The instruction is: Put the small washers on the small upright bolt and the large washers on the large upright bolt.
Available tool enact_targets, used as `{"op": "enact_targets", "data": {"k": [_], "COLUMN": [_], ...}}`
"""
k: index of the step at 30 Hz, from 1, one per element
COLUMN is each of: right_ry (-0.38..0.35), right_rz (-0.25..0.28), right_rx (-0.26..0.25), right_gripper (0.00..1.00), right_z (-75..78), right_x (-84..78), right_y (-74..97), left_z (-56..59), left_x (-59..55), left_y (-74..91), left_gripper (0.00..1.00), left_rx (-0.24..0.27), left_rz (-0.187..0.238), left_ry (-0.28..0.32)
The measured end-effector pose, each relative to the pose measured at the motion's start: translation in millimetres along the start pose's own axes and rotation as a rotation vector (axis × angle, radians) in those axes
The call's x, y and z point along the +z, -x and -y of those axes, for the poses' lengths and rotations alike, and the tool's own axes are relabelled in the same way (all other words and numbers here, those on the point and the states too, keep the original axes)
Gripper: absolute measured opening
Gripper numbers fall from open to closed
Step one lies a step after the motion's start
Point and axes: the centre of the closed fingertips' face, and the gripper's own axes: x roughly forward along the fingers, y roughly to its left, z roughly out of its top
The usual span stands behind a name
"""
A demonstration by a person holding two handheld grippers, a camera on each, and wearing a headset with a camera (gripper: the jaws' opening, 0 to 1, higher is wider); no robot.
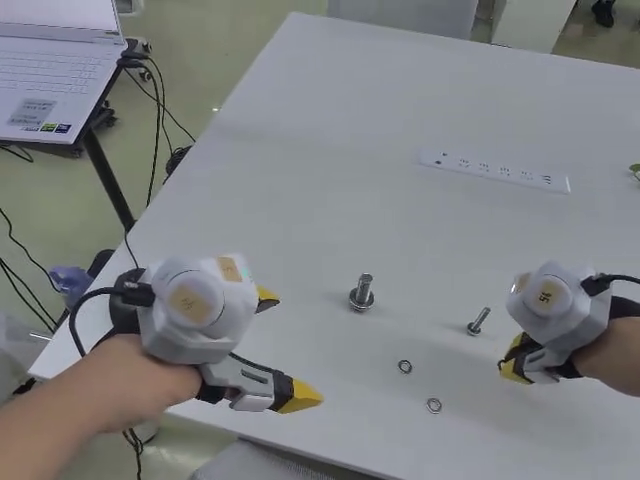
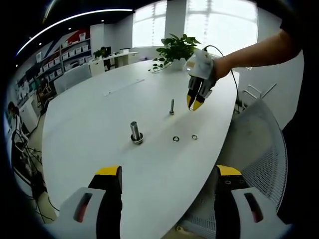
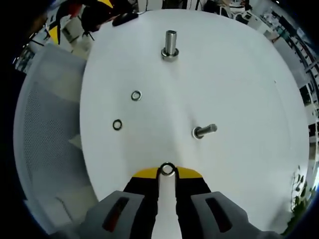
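Right gripper (image 3: 168, 172), mine: yellow-tipped jaws pinched on a round metal washer (image 3: 168, 169); the small threaded bolt (image 3: 204, 131) stands near, ahead. Left gripper (image 2: 168, 172), mine: jaws wide, empty.

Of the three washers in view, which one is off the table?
The washer pinched between the fingers of the right gripper, seen in the right gripper view. The other two washers lie flat and loose on the table.
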Motion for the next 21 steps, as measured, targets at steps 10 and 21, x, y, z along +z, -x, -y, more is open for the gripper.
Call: {"op": "enact_targets", "data": {"k": [10,21], "right_ry": [-0.010,0.012], "right_rz": [0.038,0.054], "right_rx": [-0.029,-0.045], "right_gripper": [0.12,0.12], "right_z": [20.2,31.7], "right_x": [24.6,55.3], "right_y": [25.8,38.1], "left_z": [0.8,-1.1], "left_x": [-0.9,1.2], "left_y": [-2.5,-0.7], "left_gripper": [0.75,0.75], "left_rx": [0.000,0.002], "left_rz": [-0.004,0.002], "left_ry": [0.006,0.007]}}
